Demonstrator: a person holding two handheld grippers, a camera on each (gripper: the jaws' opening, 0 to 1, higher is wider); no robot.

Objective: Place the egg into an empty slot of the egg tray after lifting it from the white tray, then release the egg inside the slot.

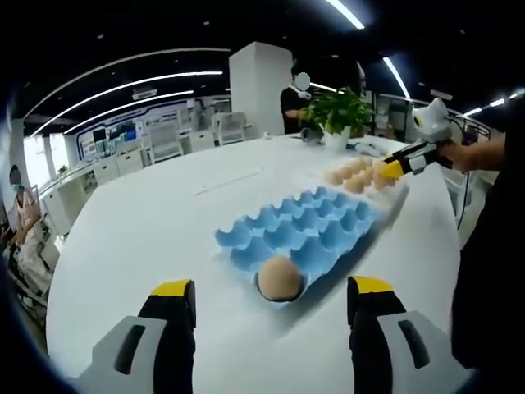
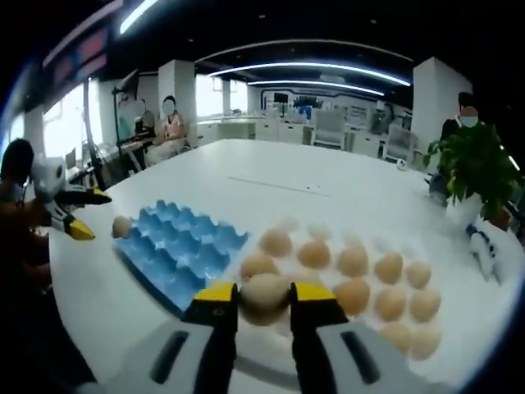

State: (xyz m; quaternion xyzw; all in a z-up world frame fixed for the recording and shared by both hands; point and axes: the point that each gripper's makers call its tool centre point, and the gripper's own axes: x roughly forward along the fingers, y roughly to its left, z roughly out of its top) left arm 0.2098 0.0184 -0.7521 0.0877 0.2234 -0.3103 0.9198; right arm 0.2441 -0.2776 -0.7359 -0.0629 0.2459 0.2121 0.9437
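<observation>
The right claw (image 2: 264,302) was clamped on an egg (image 2: 264,297). More eggs (image 2: 353,263) lay just past it, the blue egg tray (image 2: 180,242) to its left. The left claw (image 1: 271,300) stood wide apart.

In the left gripper view, the left gripper (image 1: 272,308) hangs over the white table (image 1: 139,238) with its yellow-tipped jaws spread wide and holding nothing, just short of the blue egg tray (image 1: 316,230). One egg (image 1: 279,277) sits in the tray's nearest corner slot, while the other slots that can be seen are bare. Beyond the tray lie more eggs (image 1: 354,174) on the white tray, where the right gripper (image 1: 392,168), held by a hand (image 1: 463,154), reaches in beside them, with a potted plant (image 1: 338,113) farther back.
</observation>
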